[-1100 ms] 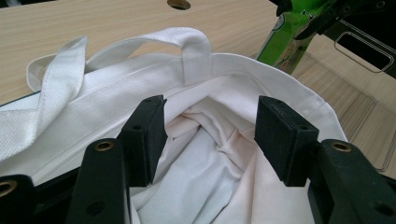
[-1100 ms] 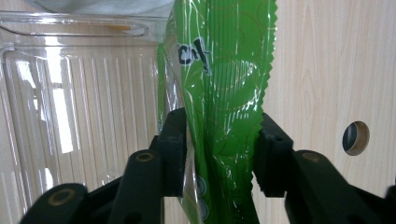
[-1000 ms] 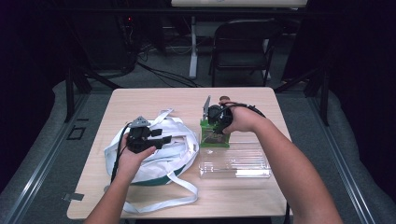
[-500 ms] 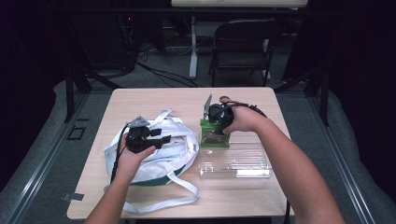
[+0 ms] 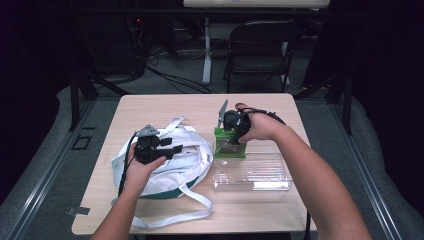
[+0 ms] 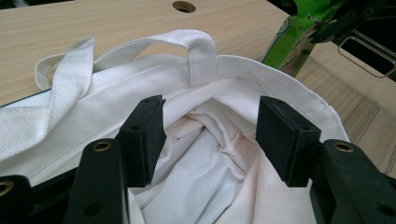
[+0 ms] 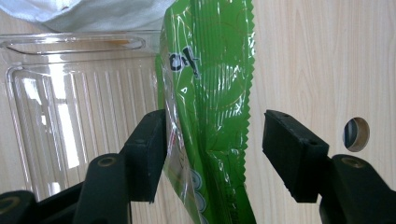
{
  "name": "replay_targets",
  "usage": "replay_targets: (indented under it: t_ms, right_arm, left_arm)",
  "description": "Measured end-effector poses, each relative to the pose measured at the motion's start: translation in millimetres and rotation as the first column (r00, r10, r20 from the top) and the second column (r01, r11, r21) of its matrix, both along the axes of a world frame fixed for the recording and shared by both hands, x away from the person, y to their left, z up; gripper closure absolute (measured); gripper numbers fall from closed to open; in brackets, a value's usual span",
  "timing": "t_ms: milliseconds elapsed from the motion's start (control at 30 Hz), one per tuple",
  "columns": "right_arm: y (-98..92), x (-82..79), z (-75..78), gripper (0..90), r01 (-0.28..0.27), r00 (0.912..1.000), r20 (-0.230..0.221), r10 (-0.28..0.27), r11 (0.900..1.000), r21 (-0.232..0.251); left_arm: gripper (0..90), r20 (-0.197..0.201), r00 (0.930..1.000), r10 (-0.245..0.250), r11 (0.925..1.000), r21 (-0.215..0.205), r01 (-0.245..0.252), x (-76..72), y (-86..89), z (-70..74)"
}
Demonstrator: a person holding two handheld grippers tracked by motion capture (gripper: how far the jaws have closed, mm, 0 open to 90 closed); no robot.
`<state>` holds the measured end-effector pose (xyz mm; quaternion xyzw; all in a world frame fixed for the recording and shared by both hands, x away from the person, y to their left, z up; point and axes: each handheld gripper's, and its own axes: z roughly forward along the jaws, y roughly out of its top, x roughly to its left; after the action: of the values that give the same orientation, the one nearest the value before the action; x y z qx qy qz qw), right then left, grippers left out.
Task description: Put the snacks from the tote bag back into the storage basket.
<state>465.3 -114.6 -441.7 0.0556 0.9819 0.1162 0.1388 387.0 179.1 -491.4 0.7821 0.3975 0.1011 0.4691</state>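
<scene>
A light wooden table [image 5: 150,107] carries three things: a white cloth tote bag [image 5: 187,162] with long straps on the person's left side, a clear plastic tray [image 5: 252,172] lying flat on the right side, and a green snack packet [image 5: 230,145] standing at the tray's far left corner, just beside the bag's rim. A folding chair [image 5: 260,50] stands on the floor beyond the table, well apart from the work. In the left gripper view the bag's mouth [image 6: 219,140] gapes below the jaws, one strap [image 6: 154,44] arching over its far rim, with the green packet [image 6: 294,42] just past that rim. The left gripper [image 6: 210,135] hovers over the bag's opening with its jaws set wide apart; cloth lies beneath and between them, but whether the pads touch it cannot be told. The right gripper [image 7: 212,154] sits over the green packet [image 7: 210,84], its jaws having just been opening; the packet stands between them, close against the left pad and clear of the right one, with the clear tray [image 7: 70,107] beside it.
</scene>
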Motion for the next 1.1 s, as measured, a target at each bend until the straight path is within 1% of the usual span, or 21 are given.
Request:
replay_targets:
  t_ms: [267,400,433,567,767,867,1100]
  right_arm:
    - [-1.6,-0.8,2.6,39.2,-0.001,1.0,0.009,0.001,1.0,0.015]
    - [-1.9,-1.2,3.9,38.9,0.002,1.0,0.01,-0.002,1.0,0.026]
    - [-1.9,-1.2,4.3,38.9,0.0,0.9999,0.011,0.0,1.0,0.022]
    - [-2.4,-2.6,6.3,38.9,-0.003,0.9999,0.012,0.003,1.0,0.031]
    - [-3.0,-3.3,10.3,38.9,0.001,0.9999,0.015,-0.002,0.998,0.061]
    - [-2.8,-4.0,12.4,38.9,-0.004,0.9997,0.024,0.003,0.998,0.057]
    - [-3.7,-5.6,16.2,38.7,0.002,0.9997,0.024,-0.005,0.996,0.087]
  left_arm:
    - [41.8,-0.003,1.0,-0.005,1.0,0.005,0.005,-0.1,-0.4,-0.8]
    - [41.8,0.002,1.0,-0.005,1.0,0.005,0.005,-0.3,-0.7,-0.5]
    - [41.8,0.0,1.0,0.0,1.0,-0.001,0.0,-0.4,-0.7,-0.5]
    - [41.7,-0.003,1.0,-0.001,1.0,0.002,0.001,-0.7,0.1,-0.6]
    - [41.6,-0.003,1.0,0.003,1.0,0.002,-0.003,-1.0,0.5,-0.4]
    - [41.5,0.0,1.0,0.004,1.0,0.001,-0.004,-1.0,0.2,-0.6]
    - [41.5,0.004,1.0,0.007,1.0,-0.002,-0.007,-1.5,0.6,0.1]
